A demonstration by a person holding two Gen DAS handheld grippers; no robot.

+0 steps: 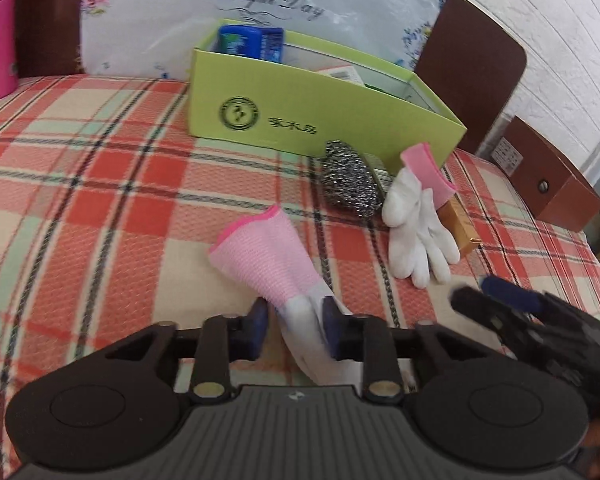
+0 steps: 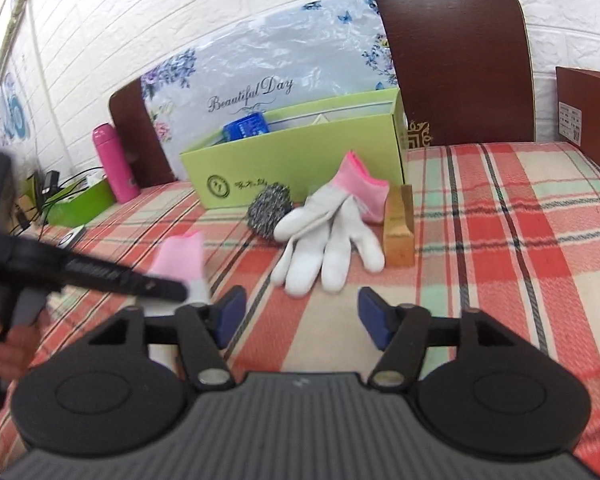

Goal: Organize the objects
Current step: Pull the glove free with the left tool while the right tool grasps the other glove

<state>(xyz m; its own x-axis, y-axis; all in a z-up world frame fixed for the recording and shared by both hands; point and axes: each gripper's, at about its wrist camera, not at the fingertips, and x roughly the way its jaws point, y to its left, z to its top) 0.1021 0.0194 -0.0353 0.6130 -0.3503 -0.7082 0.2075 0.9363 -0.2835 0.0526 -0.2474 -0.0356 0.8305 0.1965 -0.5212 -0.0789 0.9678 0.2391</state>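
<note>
On the plaid bedspread (image 1: pixel 100 184), the left gripper (image 1: pixel 294 330) straddles the near glove (image 1: pixel 272 264) — whether its pads pinch is unclear, so thin fabric could slip. Right gripper (image 2: pixel 302 316) gapes empty short of glove 2 (image 2: pixel 328 236); green box (image 1: pixel 300 108) waits behind.

The bed cover (image 1: pixel 100 184) is a plaid of red, cream and mint green with thin dark lines. The box (image 1: pixel 300 120) is lime green with a dark green round logo. Both gloves (image 2: pixel 328 236) are white with pink cuffs. The scouring ball (image 1: pixel 350 178) is silver-grey. The bottle (image 2: pixel 112 164) is bright pink. The small carton (image 2: pixel 398 228) is golden. The headboard (image 2: pixel 456 64) is dark brown.
</note>
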